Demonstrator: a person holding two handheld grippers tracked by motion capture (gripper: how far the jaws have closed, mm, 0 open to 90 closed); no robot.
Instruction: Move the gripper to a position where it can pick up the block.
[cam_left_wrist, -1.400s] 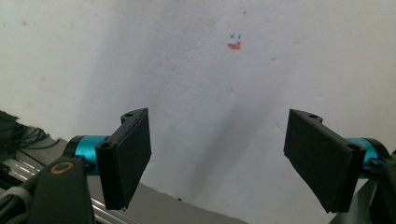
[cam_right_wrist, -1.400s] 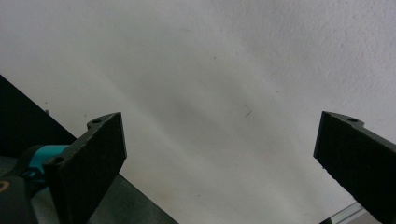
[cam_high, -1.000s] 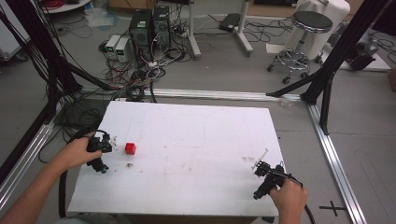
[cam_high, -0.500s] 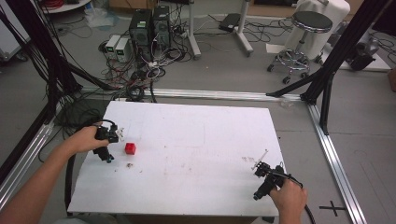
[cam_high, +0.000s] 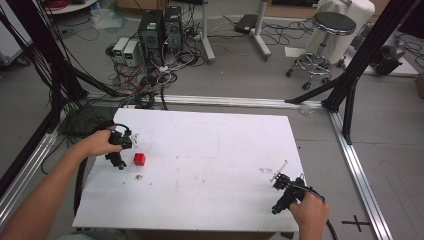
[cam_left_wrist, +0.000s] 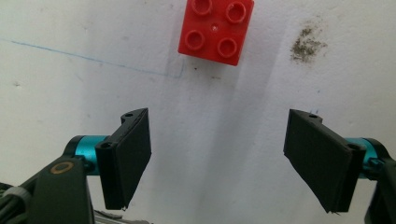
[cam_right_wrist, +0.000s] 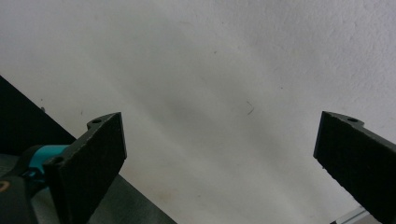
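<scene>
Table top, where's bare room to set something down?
The white table is bare from the red brick across to the right tool, including its far edge. Crowded only at the left edge, around the left tool and brick.

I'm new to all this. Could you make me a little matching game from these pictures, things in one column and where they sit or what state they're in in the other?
Things:
1. red brick
2. left gripper
3. right gripper
4. stool

Places or states:
A. on the floor beyond the table
B. near the table's right front corner
C. jaws open beside the brick
D. studs up on the white table

Pairs: 1-D, 2-C, 3-B, 4-A
</scene>
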